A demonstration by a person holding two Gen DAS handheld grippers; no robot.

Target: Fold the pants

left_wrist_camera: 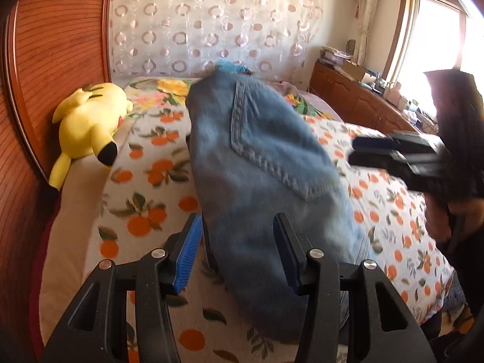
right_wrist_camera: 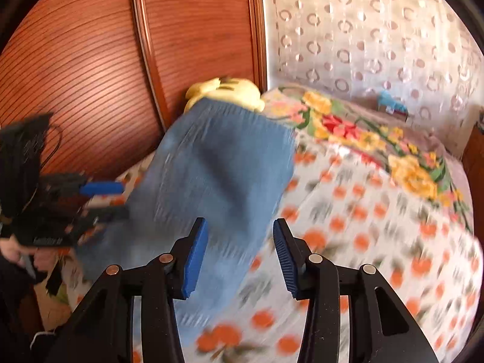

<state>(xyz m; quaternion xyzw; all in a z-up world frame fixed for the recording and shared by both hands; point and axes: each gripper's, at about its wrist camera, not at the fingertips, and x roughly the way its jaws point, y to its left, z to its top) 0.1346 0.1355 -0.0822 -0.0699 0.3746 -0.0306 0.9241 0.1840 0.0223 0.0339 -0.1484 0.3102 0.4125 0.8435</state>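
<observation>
While I'm watching through both wrist cameras, the jeans (left_wrist_camera: 266,163) lie in a folded blue heap on the bed (left_wrist_camera: 145,181), right ahead of my left tool (left_wrist_camera: 237,254); that tool's jaws stand about half wide, the near end of the denim sits in the gap between them, and the pads aren't pressing on it as far as I can see; a back pocket with its stitched seam faces up just past the tips.

My right tool (right_wrist_camera: 240,257) is also parted to a middling width with nothing pinched; the jeans sit ahead and a bit left of its tips, their edge showing between the blue pads (right_wrist_camera: 196,260) but not touching them; this view is pretty smeared, so fine detail is a wash.

From the left camera the right tool shows off to the right side above the bedspread, clear of the denim; from the right camera the left tool shows at the left edge, close beside the jeans, with a hand (right_wrist_camera: 18,251) under it.

Further out from both tools: a yellow plush toy (left_wrist_camera: 90,124) lies against the wooden headboard (left_wrist_camera: 60,45), beyond and left of the jeans; a curtain with ring patterns (left_wrist_camera: 211,21) hangs behind the bed; a wooden cabinet (left_wrist_camera: 357,99) cluttered on top runs off to the right under a bright window (left_wrist_camera: 432,36).
</observation>
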